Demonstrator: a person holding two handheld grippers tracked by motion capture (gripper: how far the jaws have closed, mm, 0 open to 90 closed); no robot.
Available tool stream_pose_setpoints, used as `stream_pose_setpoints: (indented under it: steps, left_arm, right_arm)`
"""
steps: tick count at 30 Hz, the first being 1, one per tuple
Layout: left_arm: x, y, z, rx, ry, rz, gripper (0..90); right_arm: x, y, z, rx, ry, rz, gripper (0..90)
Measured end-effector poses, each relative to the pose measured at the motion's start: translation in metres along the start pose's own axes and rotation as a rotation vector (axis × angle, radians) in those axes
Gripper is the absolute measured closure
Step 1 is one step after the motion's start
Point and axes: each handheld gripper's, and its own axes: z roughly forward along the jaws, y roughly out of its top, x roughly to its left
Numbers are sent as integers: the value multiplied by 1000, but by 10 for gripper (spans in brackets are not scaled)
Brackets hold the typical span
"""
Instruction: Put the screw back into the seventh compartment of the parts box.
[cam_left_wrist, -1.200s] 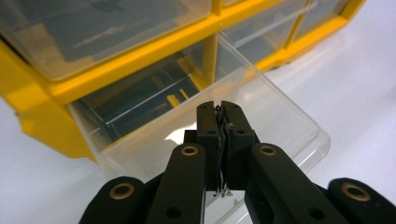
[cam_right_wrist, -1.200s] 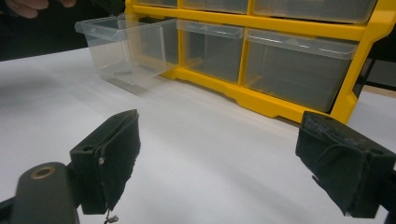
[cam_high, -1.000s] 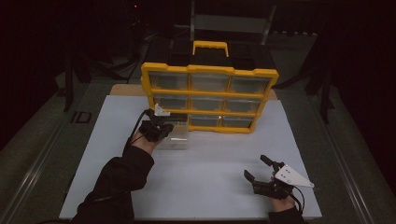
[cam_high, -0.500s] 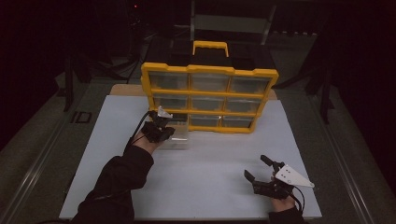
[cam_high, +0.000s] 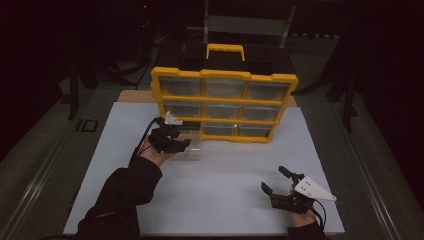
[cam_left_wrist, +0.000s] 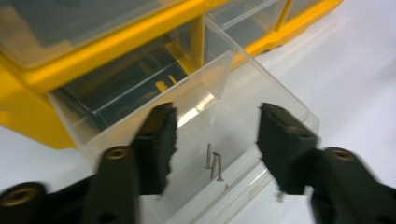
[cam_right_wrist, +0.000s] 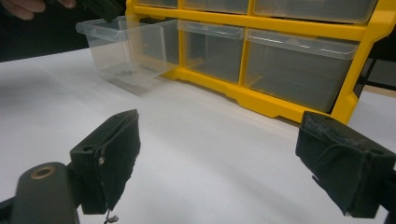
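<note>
left gripper (cam_left_wrist: 212, 140) nudged forward, over clear drawer (cam_left_wrist: 196, 121) (jaws apart)

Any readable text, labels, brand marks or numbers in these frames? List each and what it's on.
None readable.
Yellow organizer: no brand, label or number shows on its frame or handle.
Clear drawer pulled out under the left gripper: unmarked; a few screws lie inside.
Grey plate on the right gripper: holes, no print that can be made out.
White table top: blank.
</note>
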Motion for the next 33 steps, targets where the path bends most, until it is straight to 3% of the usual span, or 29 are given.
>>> stream_pose_setpoints:
  steps: [9, 14, 18, 19, 26, 33]
  left_arm:
    - [-4, 0, -17, -45, -24, 3, 177]
    - [-1, -4, -26, -76, -32, -4, 120]
    - [6, -8, -35, -108, -92, -31, 9]
    - [7, -9, -37, -119, -81, -38, 7]
    - [10, -21, -50, -175, -134, -62, 0]
    - [9, -42, -56, -210, -123, -51, 0]
  right_arm:
    - [0, 0, 0, 2, 1, 1, 135]
    - [0, 0, 0, 0, 2, 3, 135]
    - [-1, 0, 0, 0, 2, 5, 135]
    - [-1, 0, 0, 0, 2, 4, 135]
    - [-1, -1, 0, -3, 6, 9, 135]
    - [-2, -1, -1, -3, 5, 9, 135]
